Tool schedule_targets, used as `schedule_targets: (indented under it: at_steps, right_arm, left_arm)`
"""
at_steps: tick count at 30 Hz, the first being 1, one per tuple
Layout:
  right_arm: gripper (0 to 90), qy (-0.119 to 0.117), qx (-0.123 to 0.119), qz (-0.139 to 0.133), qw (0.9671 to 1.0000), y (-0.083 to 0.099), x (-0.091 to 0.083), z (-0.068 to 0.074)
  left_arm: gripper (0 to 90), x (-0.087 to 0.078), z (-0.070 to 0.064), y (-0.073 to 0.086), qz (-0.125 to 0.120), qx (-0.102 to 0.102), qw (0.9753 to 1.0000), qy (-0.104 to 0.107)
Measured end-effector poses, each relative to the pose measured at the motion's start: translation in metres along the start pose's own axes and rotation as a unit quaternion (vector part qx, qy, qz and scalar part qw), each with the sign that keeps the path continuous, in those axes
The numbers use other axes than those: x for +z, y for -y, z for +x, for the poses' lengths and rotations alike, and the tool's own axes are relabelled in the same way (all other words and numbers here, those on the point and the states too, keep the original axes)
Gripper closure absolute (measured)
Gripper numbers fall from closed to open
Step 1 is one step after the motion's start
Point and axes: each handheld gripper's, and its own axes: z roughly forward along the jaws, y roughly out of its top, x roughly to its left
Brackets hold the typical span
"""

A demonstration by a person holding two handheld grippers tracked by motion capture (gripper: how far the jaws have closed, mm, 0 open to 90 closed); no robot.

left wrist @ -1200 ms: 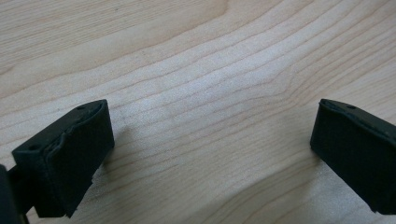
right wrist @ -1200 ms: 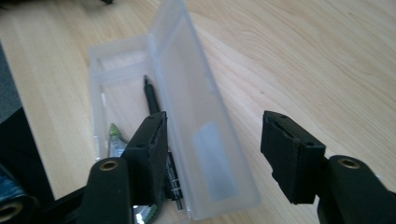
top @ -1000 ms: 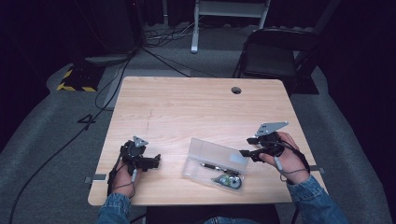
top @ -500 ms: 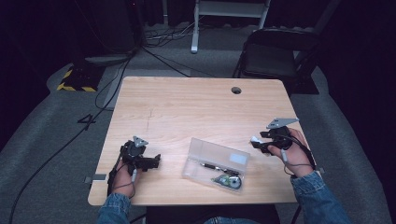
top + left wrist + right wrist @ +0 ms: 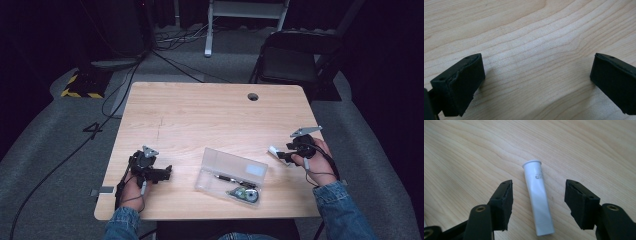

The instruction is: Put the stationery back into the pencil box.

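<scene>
A clear plastic case [image 5: 231,175] lies near the table's front edge, with a pen and a small green-and-white thing inside. To its right a white tube [image 5: 537,195] lies flat on the wood, also seen as the white tube [image 5: 273,150] in the high view. My right gripper [image 5: 537,205] is open, its jaws either side of the tube without touching it; the right gripper [image 5: 286,155] sits at the table's right. My left gripper [image 5: 537,80] is open over bare wood, and the left gripper [image 5: 162,173] rests at the front left.
The wooden table [image 5: 200,115] has a round cable hole [image 5: 253,96] near its far edge. A black chair [image 5: 295,60] stands behind the table at the right. Cables and a yellow-striped block [image 5: 80,85] lie on the floor at the left.
The right hand and gripper have moved right and slightly back from the case, and the white tube now lies on the table between the open jaws. The left gripper has stayed put.
</scene>
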Motion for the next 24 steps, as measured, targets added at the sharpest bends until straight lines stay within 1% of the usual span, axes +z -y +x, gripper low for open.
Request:
schedule_targets:
  at_steps: [6,7,11,17,19,21,23,24]
  right_arm:
    - [46.6,0.005,0.011,0.025,0.9996,0.007,0.008,-0.007]
    - [47.8,0.000,0.014,0.030,0.9994,0.008,0.009,-0.009]
    - [50.3,-0.003,0.022,0.042,0.9989,0.011,0.013,-0.012]
    - [56.5,-0.012,0.022,0.057,0.9981,0.014,0.018,-0.013]
    - [59.7,-0.012,0.018,0.061,0.9979,0.014,0.020,-0.012]
    - [60.7,-0.012,0.017,0.063,0.9978,0.014,0.020,-0.012]
    - [66.5,-0.015,0.014,0.070,0.9974,0.015,0.021,-0.012]
    - [66.5,-0.015,0.014,0.070,0.9974,0.015,0.021,-0.012]
  left_arm:
    - [0.0,0.000,0.000,0.000,0.000,0.000,1.0000,0.000]
    - [0.0,0.000,0.000,0.000,0.000,0.000,1.0000,0.000]
    - [0.0,0.000,0.000,0.000,0.000,0.000,1.0000,0.000]
    - [0.0,0.000,0.000,0.000,0.000,0.000,1.0000,0.000]
    - [0.0,0.000,0.000,0.000,0.000,0.000,1.0000,0.000]
    - [0.0,0.000,0.000,0.000,0.000,0.000,1.0000,0.000]
    - [0.0,0.000,0.000,0.000,0.000,0.000,1.0000,0.000]
    - [0.0,0.000,0.000,0.000,0.000,0.000,1.0000,0.000]
